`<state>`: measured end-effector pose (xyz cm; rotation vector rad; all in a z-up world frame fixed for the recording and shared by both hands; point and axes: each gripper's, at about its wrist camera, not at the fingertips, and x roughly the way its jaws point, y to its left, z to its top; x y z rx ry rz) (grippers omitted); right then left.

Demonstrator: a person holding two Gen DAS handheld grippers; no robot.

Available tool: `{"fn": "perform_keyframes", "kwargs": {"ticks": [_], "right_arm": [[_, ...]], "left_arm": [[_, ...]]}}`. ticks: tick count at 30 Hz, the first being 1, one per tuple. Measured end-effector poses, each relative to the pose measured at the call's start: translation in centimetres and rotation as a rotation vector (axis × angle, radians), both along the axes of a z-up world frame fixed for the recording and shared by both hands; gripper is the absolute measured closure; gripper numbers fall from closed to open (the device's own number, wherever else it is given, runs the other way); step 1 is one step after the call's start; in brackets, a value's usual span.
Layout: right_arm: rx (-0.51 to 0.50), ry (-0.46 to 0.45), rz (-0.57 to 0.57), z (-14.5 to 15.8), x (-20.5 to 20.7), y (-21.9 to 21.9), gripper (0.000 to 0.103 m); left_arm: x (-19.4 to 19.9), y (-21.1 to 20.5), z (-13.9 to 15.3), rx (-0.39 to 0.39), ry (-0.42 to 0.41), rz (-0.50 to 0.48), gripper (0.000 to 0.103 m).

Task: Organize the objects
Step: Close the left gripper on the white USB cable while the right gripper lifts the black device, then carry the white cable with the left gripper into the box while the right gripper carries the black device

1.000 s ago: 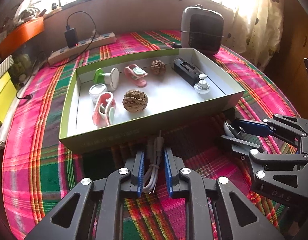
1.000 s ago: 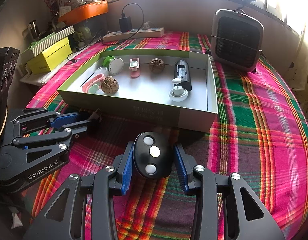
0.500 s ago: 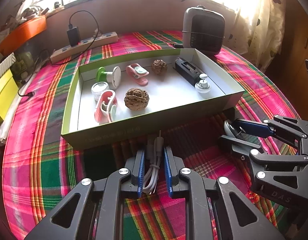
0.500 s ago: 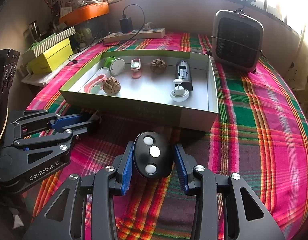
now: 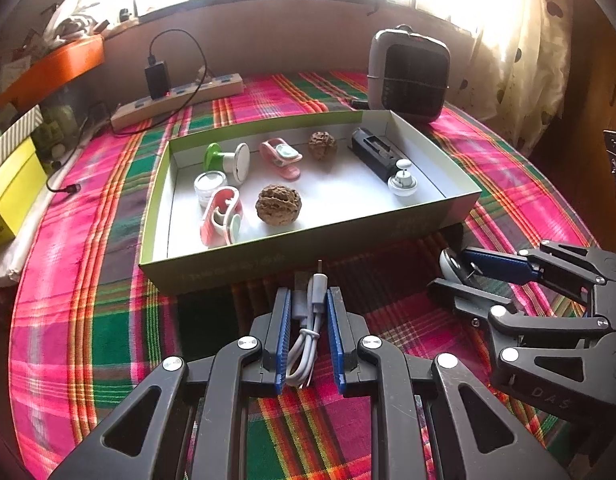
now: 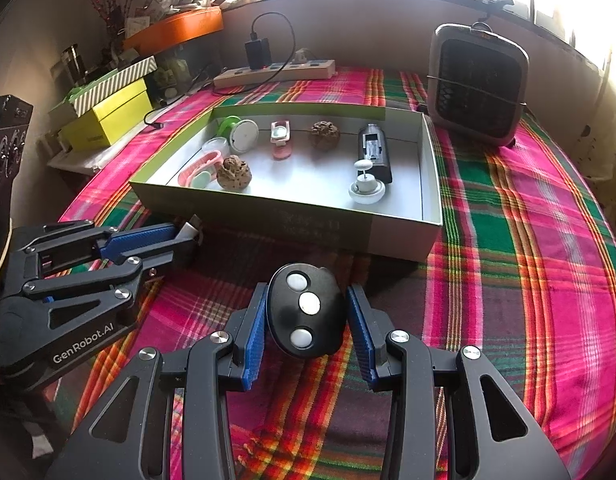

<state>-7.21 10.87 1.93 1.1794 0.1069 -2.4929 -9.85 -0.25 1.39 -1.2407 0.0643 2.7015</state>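
- Left gripper clenched on a bundled white cable, its plugs sticking out past the blue finger pads, toward the near wall of the box.
- Right gripper grasping a black oval remote with three round white buttons, pads pressed against both its sides.
- Both grippers hovering low over the plaid cloth of the counter, just short of the near wall of a shallow green box with a white inside.
- Seen from the left wrist view: right gripper off to the right, remote only partly visible between its fingers.
- Seen from the right wrist view: left gripper off to the left, a white cable end showing at its tip.
- Lying inside the box: a large walnut near the front, a smaller walnut toward the back, apart from each other.
- Also inside, at the left end: a pink and white clip, a small clear jar and a green-and-white spool, close together.
- Toward the middle back: a pink clip with a pale face.
- At the right end: a black rectangular device, with a small white knobbed piece just in front of it.
- Behind the box on the counter: a grey heater to the right, a power strip with a black charger plugged in to the left.
- Beyond the counter's left edge: a yellow box under a striped one.
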Motion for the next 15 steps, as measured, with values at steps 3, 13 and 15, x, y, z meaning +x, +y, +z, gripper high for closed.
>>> {"fn": "perform_keyframes", "kwargs": {"ticks": [3, 13, 15], "right_arm": [[-0.001, 0.001, 0.006, 0.16, 0.09, -0.20, 0.063], [-0.005, 0.005, 0.014, 0.36, 0.37, -0.48, 0.063], [-0.006, 0.009, 0.014, 0.44, 0.45, -0.51, 0.063]], "left_arm": [[0.07, -0.09, 0.17, 0.006, 0.001, -0.001, 0.087], [0.28, -0.09, 0.24, 0.017, 0.000, 0.004, 0.087], [0.40, -0.09, 0.26, 0.018, 0.000, 0.005, 0.087]]}}
